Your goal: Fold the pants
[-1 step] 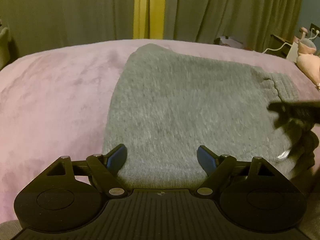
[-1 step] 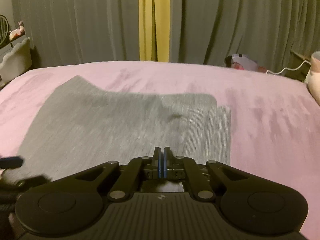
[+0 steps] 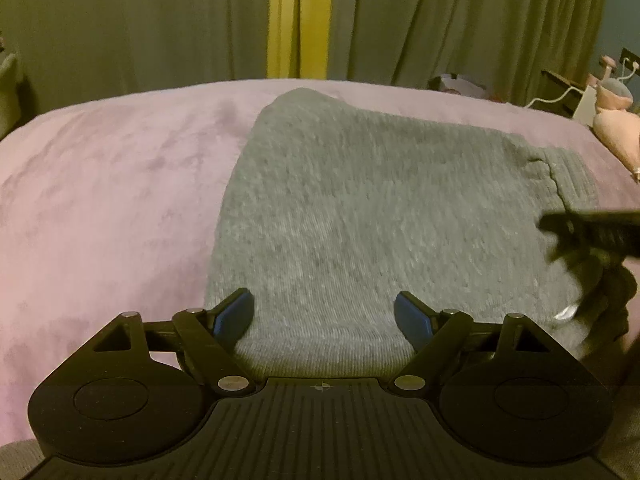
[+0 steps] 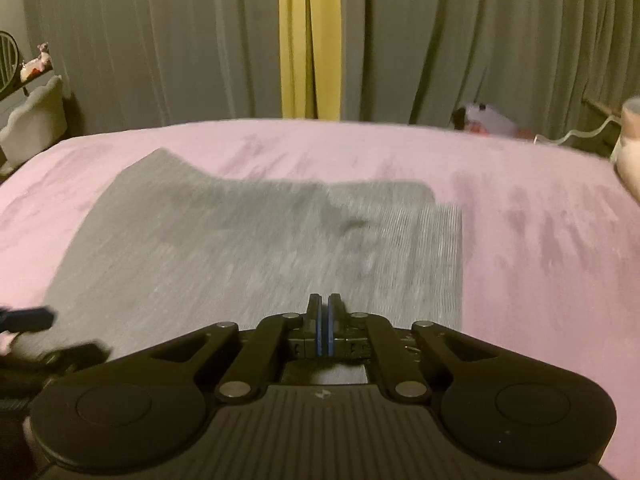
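On pink bed [image 3: 100, 208]: grey pants [image 3: 380, 220] flat ahead of left tongs [image 3: 324, 316], opening

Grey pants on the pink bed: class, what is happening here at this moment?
A person is folding the grey pants on the pink bedcover with two handheld grippers. The pants lie flat, already folded into a compact shape. The left gripper sits over their near edge, its jaws opening and gripping nothing. The right gripper is shut at the near edge; whether it pinches fabric cannot be told.
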{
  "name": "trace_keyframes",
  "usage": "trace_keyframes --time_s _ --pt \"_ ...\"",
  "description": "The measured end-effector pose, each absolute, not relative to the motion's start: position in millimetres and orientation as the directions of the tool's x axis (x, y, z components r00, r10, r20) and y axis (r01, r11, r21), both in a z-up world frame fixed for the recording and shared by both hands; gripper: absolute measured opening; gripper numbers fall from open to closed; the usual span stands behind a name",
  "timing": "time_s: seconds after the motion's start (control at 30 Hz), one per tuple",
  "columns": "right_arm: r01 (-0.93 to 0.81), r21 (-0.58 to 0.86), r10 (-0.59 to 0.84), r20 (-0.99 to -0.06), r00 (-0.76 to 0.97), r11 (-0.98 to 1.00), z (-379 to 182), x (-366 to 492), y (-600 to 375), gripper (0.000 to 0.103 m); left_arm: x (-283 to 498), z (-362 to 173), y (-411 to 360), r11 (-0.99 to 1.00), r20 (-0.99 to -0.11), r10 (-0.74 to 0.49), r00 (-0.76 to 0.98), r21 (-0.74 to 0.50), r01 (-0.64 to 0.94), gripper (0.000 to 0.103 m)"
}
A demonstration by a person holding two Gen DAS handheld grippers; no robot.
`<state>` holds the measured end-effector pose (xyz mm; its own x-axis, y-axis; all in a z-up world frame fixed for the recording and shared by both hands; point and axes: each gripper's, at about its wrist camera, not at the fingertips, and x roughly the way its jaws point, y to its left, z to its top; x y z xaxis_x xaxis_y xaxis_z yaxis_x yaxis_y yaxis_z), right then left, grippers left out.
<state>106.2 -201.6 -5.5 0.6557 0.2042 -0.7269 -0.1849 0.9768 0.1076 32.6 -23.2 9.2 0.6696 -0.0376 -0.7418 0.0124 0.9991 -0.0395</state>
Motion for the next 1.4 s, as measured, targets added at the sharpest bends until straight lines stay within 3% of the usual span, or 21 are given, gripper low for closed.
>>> trace_keyframes --time_s 0.27,0.4,0.63,0.8,0.9,0.97,1.1,1.17,1.23,1.3,1.4 --pt "-0.283 0.143 0.293 -0.735 0.611 0.948 -12.5 73.2 -190.6 0.007 28.1 19.2 -4.6 0.987 -0.690 -0.035 0.723 -0.136 -0.082 0.088" --pt "-0.275 0.109 0.258 -0.763 0.593 0.955 -10.2 81.3 -189.9 0.006 40.3 5.7 -3.2 0.983 -0.770 0.102 0.630 -0.019 -0.184 0.093" --pt "-0.196 0.206 0.284 -0.727 0.625 0.959 7.8 83.0 -225.3 0.006 33.9 16.4 28.3 0.929 -0.733 0.140 0.665 -0.134 -0.344 0.093" --pt "-0.208 0.205 0.290 -0.738 0.610 0.957 1.5 85.2 -223.0 0.009 37.1 17.7 21.9 0.952 -0.723 0.114 0.681 -0.117 -0.284 0.093" --pt "-0.253 0.175 0.295 -0.753 0.588 0.952 -1.2 86.2 -211.9 0.019 45.4 6.4 9.0 0.962 -0.771 0.176 0.611 0.005 -0.271 0.099" --pt "-0.278 0.191 0.324 -0.745 0.583 0.941 1.8 86.8 -212.1 0.033 46.3 7.2 10.4 0.957 -0.769 0.192 0.610 0.009 -0.290 0.100" --pt "-0.271 0.263 0.376 -0.709 0.597 0.926 15.1 87.0 -231.6 0.042 43.3 8.4 28.2 0.927 -0.770 0.219 0.600 -0.028 -0.374 0.101" --pt "-0.273 0.292 0.399 -0.681 0.613 0.917 25.2 88.5 -244.0 0.070 44.0 11.1 40.5 0.911 -0.765 0.195 0.614 -0.090 -0.402 0.100" --pt "-0.219 0.236 0.322 -0.671 0.668 0.947 34.1 90.9 -255.4 0.099 47.7 12.1 52.9 0.909 -0.765 0.145 0.627 -0.147 -0.390 0.100" --pt "-0.172 0.225 0.280 -0.678 0.679 0.959 35.6 100.6 -271.5 0.099 55.9 9.9 61.6 0.918 -0.771 0.055 0.635 -0.210 -0.335 0.100" --pt "-0.109 0.426 0.420 -0.758 0.498 0.898 8.6 139.7 -299.9 0.099 73.9 0.4 66.4 0.925 -0.794 -0.114 0.598 -0.304 -0.227 0.100"
